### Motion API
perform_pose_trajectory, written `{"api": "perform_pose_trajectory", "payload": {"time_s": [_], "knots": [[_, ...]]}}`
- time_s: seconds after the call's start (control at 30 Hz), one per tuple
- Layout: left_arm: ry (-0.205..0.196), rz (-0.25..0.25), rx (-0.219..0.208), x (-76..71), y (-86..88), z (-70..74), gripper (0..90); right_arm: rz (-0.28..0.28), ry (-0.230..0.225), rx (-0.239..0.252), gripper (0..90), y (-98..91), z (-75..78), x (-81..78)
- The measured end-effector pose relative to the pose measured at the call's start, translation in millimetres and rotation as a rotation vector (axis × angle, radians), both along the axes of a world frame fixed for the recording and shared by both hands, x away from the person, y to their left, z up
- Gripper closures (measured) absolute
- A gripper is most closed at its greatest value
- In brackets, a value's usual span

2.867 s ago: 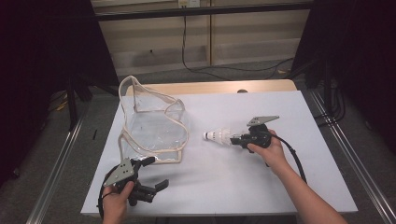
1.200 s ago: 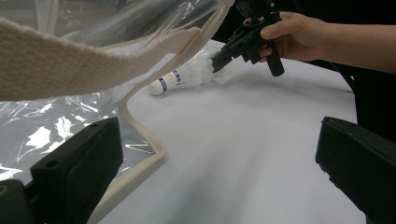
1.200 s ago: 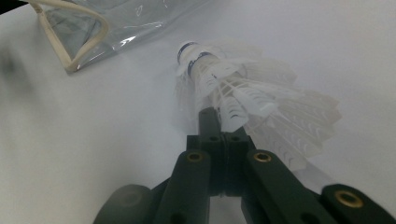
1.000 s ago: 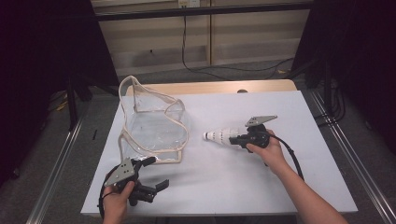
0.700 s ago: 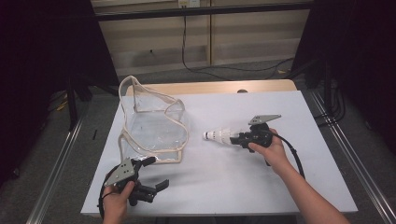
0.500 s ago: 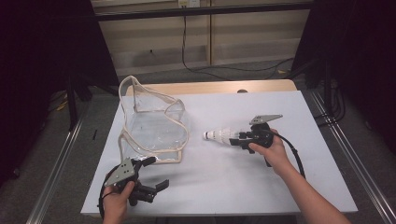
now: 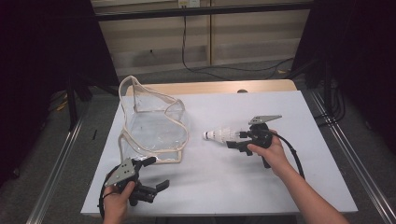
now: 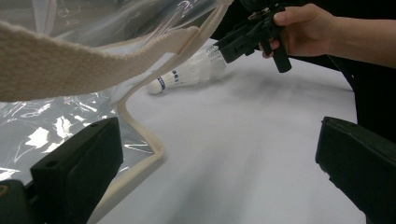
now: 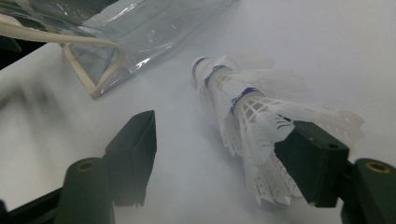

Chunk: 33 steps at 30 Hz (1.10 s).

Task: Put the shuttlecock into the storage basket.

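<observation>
now the right hand-held gripper (image 7: 236,140) rests low over the white tabletop (image 7: 327,154), with a person's hand (image 7: 271,149) around it. its jaws have just been opening and stand apart. the white shuttlecocks (image 9: 247,107), pushed one into the other in a short stack, lie on their side between the jaws. the feathery end is next to one jaw, maybe just touching it, and the other jaw is well clear. the round cork end points at the clear plastic bag (image 7: 154,121), which sits near it on the tabletop with its cream edge curling up. the left hand-held gripper (image 7: 152,179) is at the near edge, just in front of the bag, with its jaws wide apart and nothing between them.
</observation>
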<state>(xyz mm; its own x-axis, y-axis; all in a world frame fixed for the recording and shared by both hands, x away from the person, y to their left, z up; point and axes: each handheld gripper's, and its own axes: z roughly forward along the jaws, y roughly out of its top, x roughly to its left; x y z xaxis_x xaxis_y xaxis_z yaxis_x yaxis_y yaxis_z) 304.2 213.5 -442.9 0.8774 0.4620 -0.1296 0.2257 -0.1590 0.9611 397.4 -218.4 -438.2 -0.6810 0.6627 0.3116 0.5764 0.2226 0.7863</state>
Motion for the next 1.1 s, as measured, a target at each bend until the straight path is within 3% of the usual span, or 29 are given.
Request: {"api": "perform_pose_trajectory", "payload": {"time_s": [0.17,0.67,1.0,1.1], "knots": [[0.002,-0.001,-0.001,0.2,-0.2,-0.4,0.9,0.003,-0.001,0.001,25.5,4.2,-0.5,0.2],[-0.001,-0.005,0.002,0.4,-0.3,-0.5,0.9,0.007,0.000,-0.025,27.0,19.6,-4.8,5.7],[0.001,-0.003,0.001,0.4,0.4,-0.6,0.9,0.003,-0.011,-0.023,31.2,26.0,-5.0,10.3],[0.000,-0.003,0.001,0.4,0.5,-0.4,0.8,0.009,-0.019,-0.025,37.1,26.8,-5.4,10.7]]}}
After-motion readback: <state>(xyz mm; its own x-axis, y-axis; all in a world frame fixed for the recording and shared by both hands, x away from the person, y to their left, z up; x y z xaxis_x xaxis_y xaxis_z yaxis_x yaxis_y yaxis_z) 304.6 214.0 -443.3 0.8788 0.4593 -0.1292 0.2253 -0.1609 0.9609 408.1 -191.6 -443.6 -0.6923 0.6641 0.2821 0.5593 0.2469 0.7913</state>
